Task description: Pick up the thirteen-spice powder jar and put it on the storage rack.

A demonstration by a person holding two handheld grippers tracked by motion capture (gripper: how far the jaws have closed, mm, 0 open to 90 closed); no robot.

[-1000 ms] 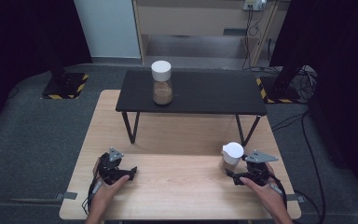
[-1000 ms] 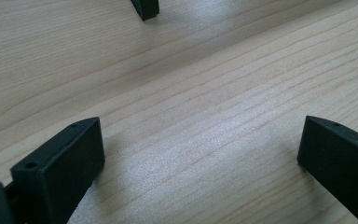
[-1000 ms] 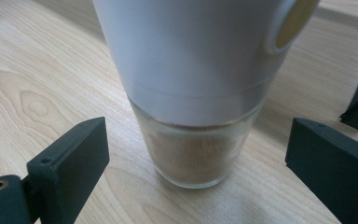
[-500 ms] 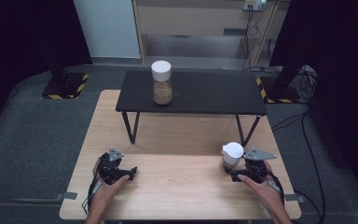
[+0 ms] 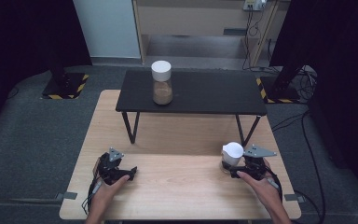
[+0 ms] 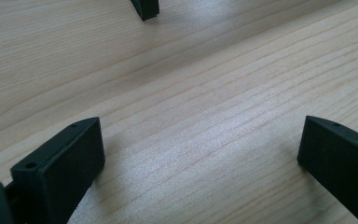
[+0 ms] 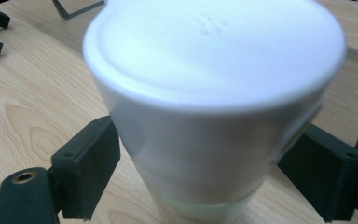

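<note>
Right gripper view shows our right gripper [image 7: 200, 158] jaws clamped around a white-lidded jar [image 7: 209, 102]; left gripper [image 6: 200, 154] jaws apart. Gripping the lid could let it slip.

**Surfaces as I see them**

My tabletop [image 5: 182, 186] is pale wood, matt, with fine straight grain. The low bench [image 5: 205, 93] looks matt black. The right hand-held gripper [image 7: 198, 154] has matt black plastic jaws around a jar [image 7: 209, 102] with a smooth, slightly glossy white plastic lid. The far jar [image 5: 161, 84] is clear and glassy under a white cap. The floor [image 5: 37, 126] is rough grey carpet.
</note>
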